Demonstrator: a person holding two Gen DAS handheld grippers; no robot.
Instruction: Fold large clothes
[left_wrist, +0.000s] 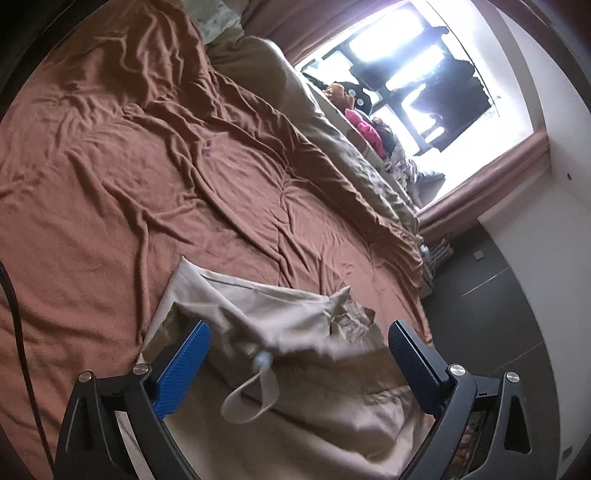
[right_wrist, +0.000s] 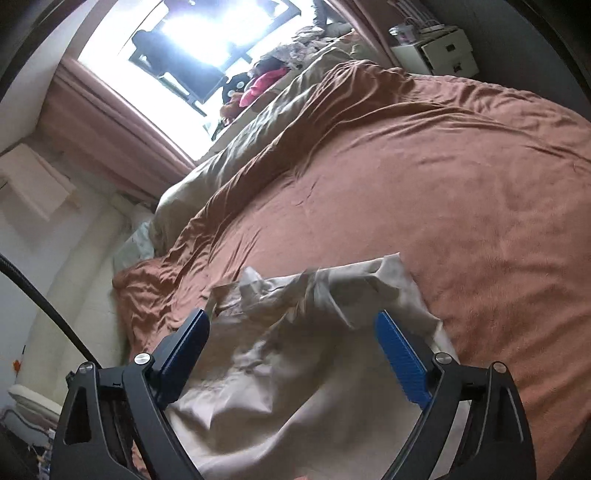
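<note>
Beige garment (left_wrist: 280, 314) between both grippers' spread jaws.

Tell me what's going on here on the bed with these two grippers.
A person holds a gripper in each hand over a crumpled beige garment lying on the brown bedspread. The left gripper and the right gripper are both open, fingers on either side of the bunched cloth, gripping nothing. The garment is rumpled and not folded yet.
</note>
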